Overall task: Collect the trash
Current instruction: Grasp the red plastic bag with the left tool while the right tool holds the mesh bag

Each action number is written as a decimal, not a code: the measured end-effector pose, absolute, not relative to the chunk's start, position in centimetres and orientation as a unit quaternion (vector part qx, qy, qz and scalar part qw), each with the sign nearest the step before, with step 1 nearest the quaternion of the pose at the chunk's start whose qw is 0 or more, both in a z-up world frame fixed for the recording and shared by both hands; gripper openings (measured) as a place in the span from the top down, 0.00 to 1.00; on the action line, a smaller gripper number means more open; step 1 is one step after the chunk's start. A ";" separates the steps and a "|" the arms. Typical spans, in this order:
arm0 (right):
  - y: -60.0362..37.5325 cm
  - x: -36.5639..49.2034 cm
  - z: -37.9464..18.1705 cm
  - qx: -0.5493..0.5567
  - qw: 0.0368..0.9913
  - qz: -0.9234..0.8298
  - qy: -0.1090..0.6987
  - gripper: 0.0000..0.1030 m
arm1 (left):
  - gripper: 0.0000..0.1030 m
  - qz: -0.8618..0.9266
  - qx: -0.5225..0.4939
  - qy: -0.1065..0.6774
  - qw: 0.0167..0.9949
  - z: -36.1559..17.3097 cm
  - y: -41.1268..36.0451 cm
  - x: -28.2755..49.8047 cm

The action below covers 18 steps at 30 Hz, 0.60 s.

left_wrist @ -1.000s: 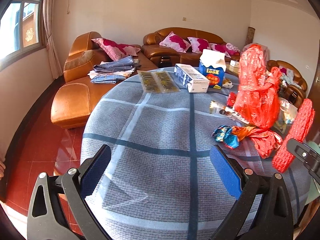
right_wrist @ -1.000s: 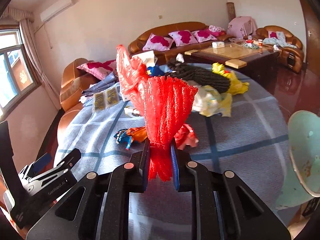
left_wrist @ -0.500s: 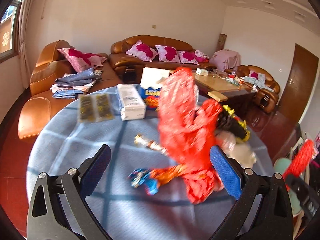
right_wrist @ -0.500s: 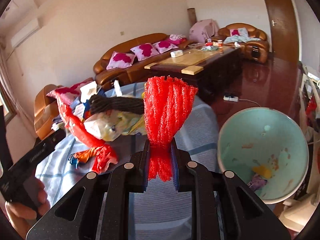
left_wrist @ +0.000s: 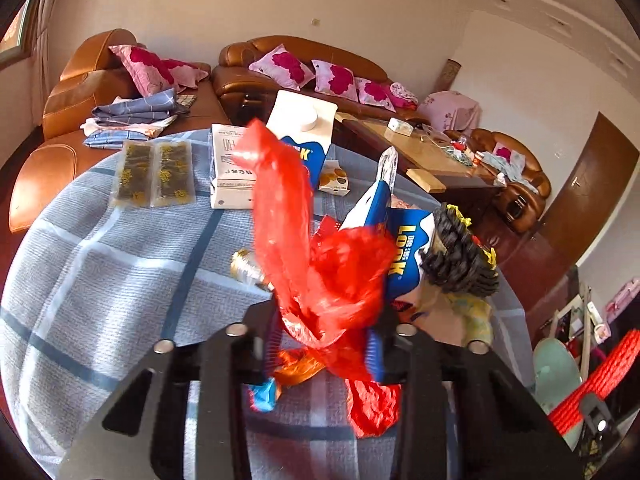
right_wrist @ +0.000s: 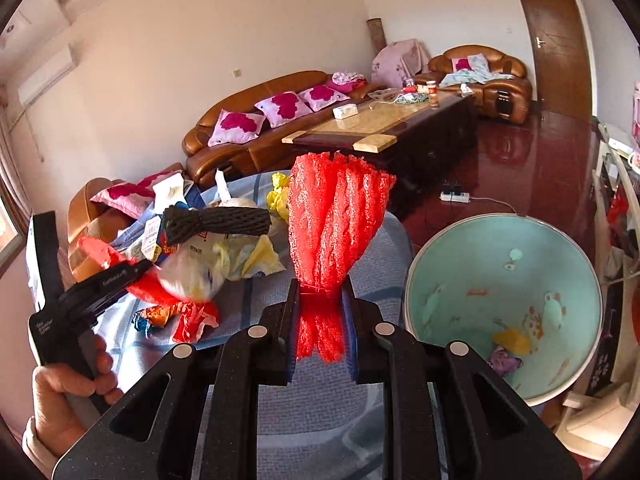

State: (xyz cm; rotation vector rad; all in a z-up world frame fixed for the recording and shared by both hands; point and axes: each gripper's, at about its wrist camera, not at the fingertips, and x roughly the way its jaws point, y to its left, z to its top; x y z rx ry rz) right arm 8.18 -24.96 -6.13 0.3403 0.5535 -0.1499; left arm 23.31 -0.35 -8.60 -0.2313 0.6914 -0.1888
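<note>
My left gripper point(left_wrist: 323, 348) is closing its jaws on a red plastic bag point(left_wrist: 304, 248), whose crumpled lower part fills the gap between the blue pads. The bag rises above the blue checked table point(left_wrist: 100, 272). In the right wrist view a hand point(right_wrist: 68, 384) holds this gripper point(right_wrist: 136, 274) at the left with the red bag point(right_wrist: 148, 288) in it. My right gripper point(right_wrist: 320, 320) is shut on a red foam net point(right_wrist: 338, 232), which fans out above the table's edge, left of a teal bin point(right_wrist: 480, 248) on the floor.
A blue and white LOOK bag point(left_wrist: 404, 248), a black foam net point(left_wrist: 460, 260), a gold wrapper point(left_wrist: 246, 266) and coloured wrappers point(left_wrist: 280, 380) lie near the red bag. A white box point(left_wrist: 232, 168), a carton point(left_wrist: 304, 132) and two packets point(left_wrist: 154, 172) stand farther back. Sofas and a coffee table point(right_wrist: 380, 120) lie beyond.
The left gripper swung right over the red bag and its wide-open jaws came together around it. The right gripper carried the red net from over the table toward the teal bin.
</note>
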 end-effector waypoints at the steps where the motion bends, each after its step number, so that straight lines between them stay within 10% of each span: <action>1: -25.0 8.1 -5.9 0.166 0.946 -0.073 0.270 0.81 | 0.73 -0.092 -0.106 0.331 0.933 -8.3 0.0 22.6; 18: -24.1 4.1 -4.3 0.152 0.951 -0.032 0.268 0.81 | 0.73 -0.113 -0.060 0.287 0.949 -4.4 0.9 12.4</action>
